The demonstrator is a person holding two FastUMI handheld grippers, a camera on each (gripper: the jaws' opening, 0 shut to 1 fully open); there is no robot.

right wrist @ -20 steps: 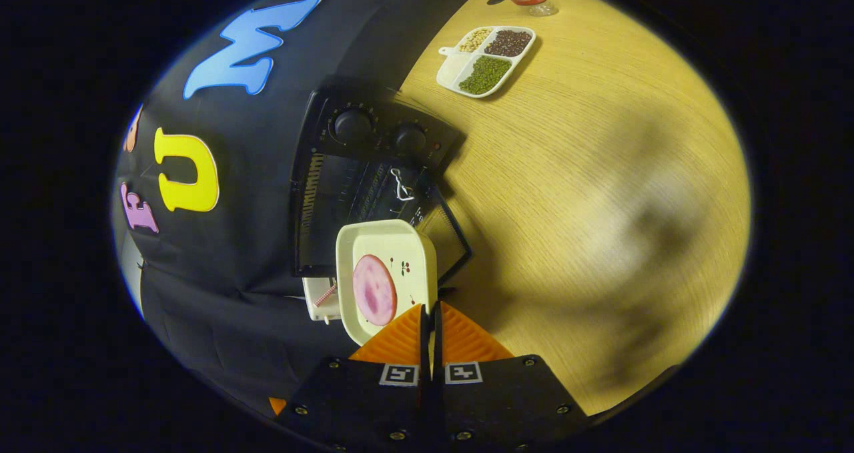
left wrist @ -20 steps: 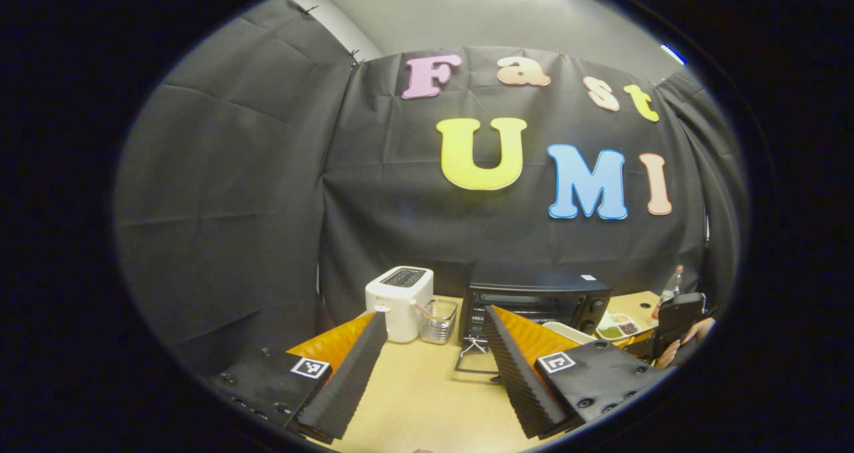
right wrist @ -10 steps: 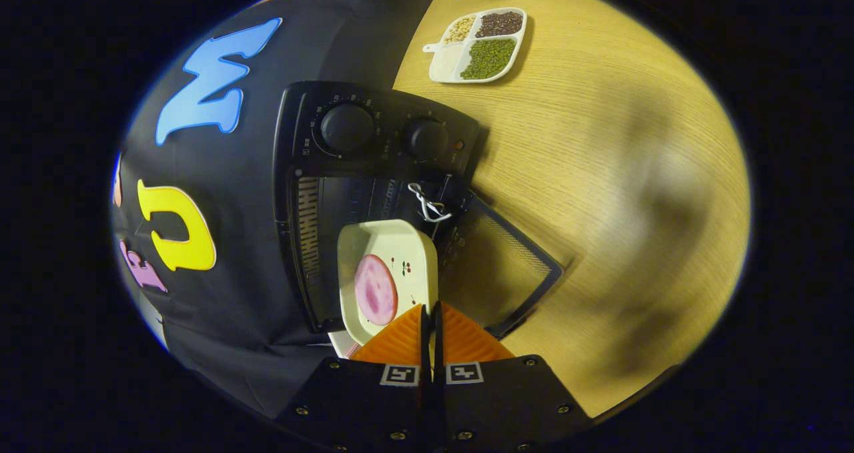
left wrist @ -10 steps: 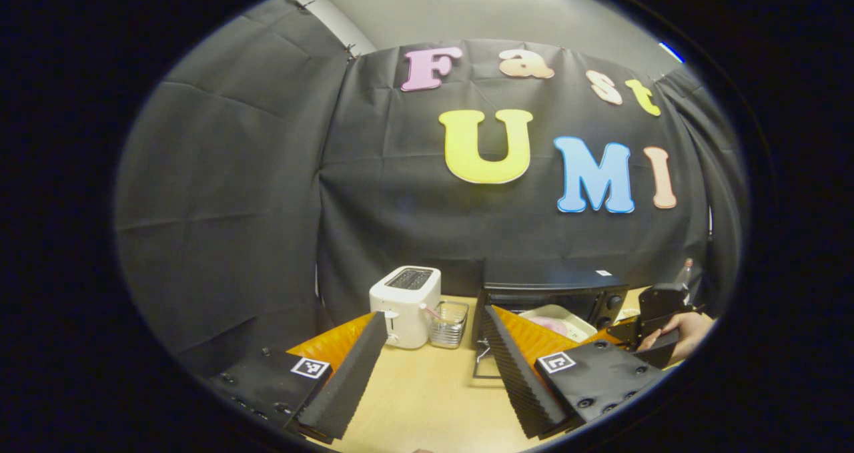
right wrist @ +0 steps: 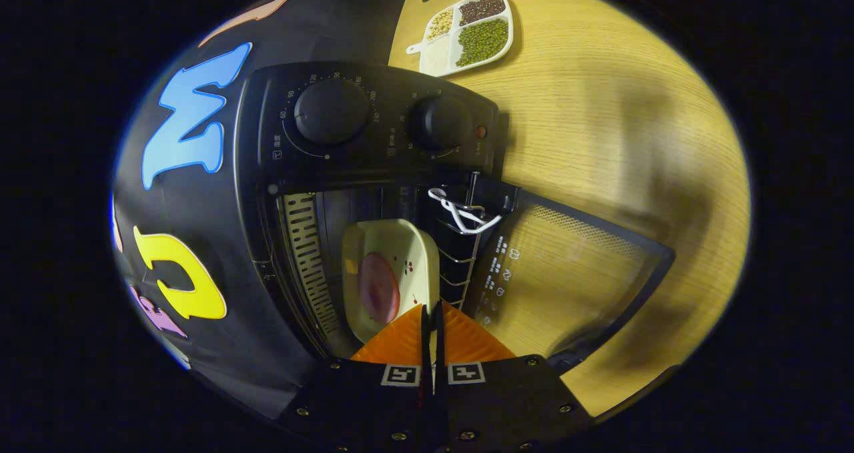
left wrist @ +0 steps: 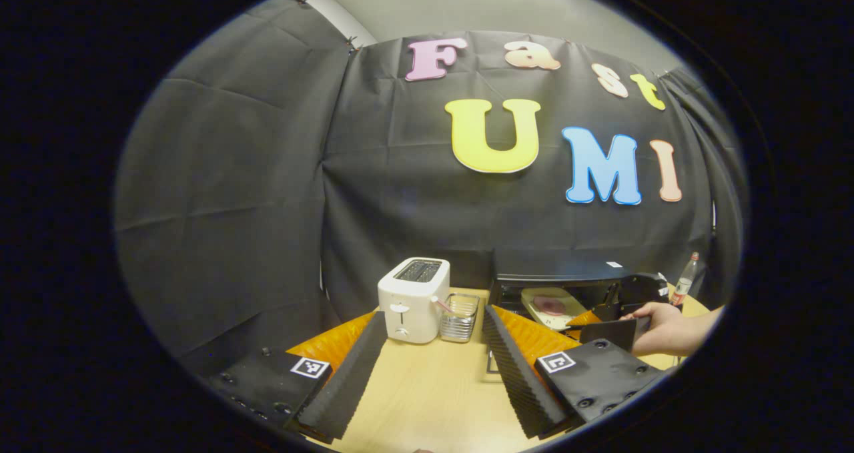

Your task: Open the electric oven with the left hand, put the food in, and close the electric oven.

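Right gripper view: the right gripper (right wrist: 430, 319), fingers pinched on the rim of a cream plate (right wrist: 390, 276) bearing a pink slice of food (right wrist: 378, 288), centre frame — the plate sits in the mouth of the electric oven (right wrist: 373, 139), whose door (right wrist: 574, 273) lies open at right. Left gripper view: the left gripper (left wrist: 434, 366), fingers spread wide, holds nothing above the table (left wrist: 427, 399) at lower centre.

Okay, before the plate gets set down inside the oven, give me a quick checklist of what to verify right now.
1. Oven door open: ok.
2. Right gripper clamped on the plate rim: ok.
3. Meat slice on the plate: ok.
4. Plate inside the oven mouth: ok.
5. Plate resting on the rack: cannot tell.
6. Left gripper open, clear of the door: ok.
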